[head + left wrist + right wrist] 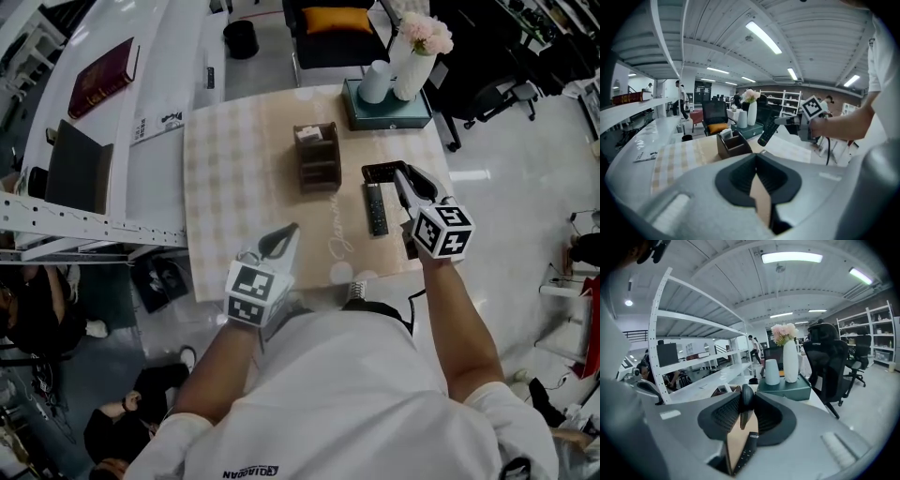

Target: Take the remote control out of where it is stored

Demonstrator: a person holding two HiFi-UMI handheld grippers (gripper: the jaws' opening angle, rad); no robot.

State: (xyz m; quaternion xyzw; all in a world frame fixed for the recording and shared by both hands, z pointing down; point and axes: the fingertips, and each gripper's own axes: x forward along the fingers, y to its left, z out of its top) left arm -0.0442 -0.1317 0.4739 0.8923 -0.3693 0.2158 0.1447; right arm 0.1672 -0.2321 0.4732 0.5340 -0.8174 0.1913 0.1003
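Presently the right gripper (401, 178) has its fingers clamped on one end of the black remote (376, 208). It holds the remote above the bench (234, 187), well apart from the brown organiser (317, 157) at its 10 o'clock. At the remote's 12 o'clock a teal box (386, 111) carries a white cup (375, 82) and a vase of pink flowers (412, 70), with a black chair (337, 28) beyond. The left gripper (286, 234), fingers closed on nothing, hangs at the organiser's 7 o'clock over the near bench edge. White shelving (56, 225) stands at 9 o'clock.
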